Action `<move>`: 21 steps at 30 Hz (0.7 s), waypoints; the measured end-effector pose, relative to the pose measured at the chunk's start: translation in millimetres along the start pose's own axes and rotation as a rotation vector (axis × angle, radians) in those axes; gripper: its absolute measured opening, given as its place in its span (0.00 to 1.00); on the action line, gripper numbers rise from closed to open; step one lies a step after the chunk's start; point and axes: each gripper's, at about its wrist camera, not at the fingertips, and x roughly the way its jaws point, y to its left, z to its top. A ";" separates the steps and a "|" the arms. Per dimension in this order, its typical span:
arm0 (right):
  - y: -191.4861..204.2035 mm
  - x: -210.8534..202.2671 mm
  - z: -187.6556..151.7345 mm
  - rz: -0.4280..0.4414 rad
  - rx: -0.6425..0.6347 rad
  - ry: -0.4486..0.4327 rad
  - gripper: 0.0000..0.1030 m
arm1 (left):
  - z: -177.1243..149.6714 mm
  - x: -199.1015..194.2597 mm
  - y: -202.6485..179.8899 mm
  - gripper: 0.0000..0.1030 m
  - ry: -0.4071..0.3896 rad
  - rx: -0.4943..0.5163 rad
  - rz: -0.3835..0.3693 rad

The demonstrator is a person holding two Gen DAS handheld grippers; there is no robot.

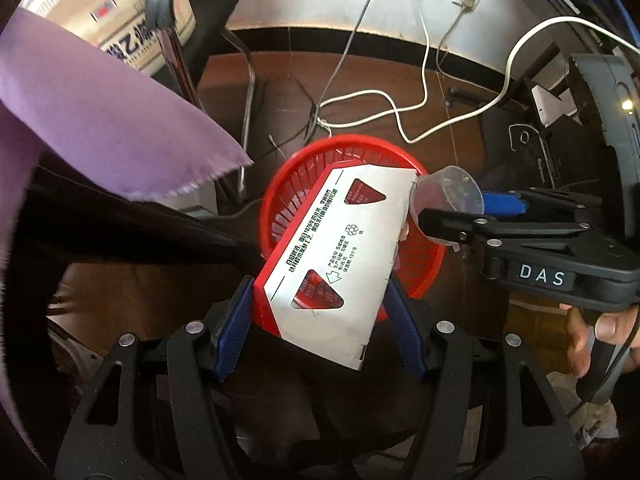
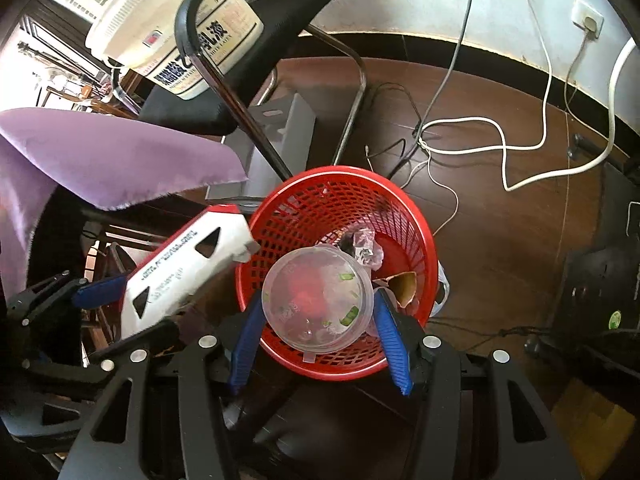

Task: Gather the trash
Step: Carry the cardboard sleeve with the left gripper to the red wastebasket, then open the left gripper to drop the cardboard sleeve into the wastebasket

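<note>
My left gripper (image 1: pixel 320 316) is shut on a flattened red and white carton (image 1: pixel 340 256) and holds it above the red mesh basket (image 1: pixel 424 256) on the floor. The carton also shows at the left of the right wrist view (image 2: pixel 184 268). My right gripper (image 2: pixel 318 328) is shut on a clear plastic cup (image 2: pixel 318 300) with food scraps in it, held over the basket (image 2: pixel 400 208). The cup and the right gripper show at the right of the left wrist view (image 1: pixel 448 196). Crumpled plastic (image 2: pixel 366 248) and a brown cardboard piece (image 2: pixel 404 284) lie in the basket.
A purple cloth (image 2: pixel 120 156) hangs over the table edge at left. A black chair (image 2: pixel 256 40) with chrome legs stands behind the basket. White and grey cables (image 2: pixel 504 148) lie on the brown floor. A dark computer case (image 2: pixel 596 280) stands at right.
</note>
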 end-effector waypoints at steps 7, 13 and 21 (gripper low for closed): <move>-2.4 12.6 -0.9 -0.016 0.013 0.025 0.52 | 2.9 27.0 -8.4 0.61 0.056 -0.012 -0.016; -6.6 23.7 -0.9 -0.028 0.029 0.044 0.52 | 2.9 40.3 -9.7 0.61 0.082 0.001 -0.003; -5.8 33.2 -1.8 -0.033 0.030 0.062 0.52 | -1.6 51.9 -4.9 0.61 0.109 -0.010 0.003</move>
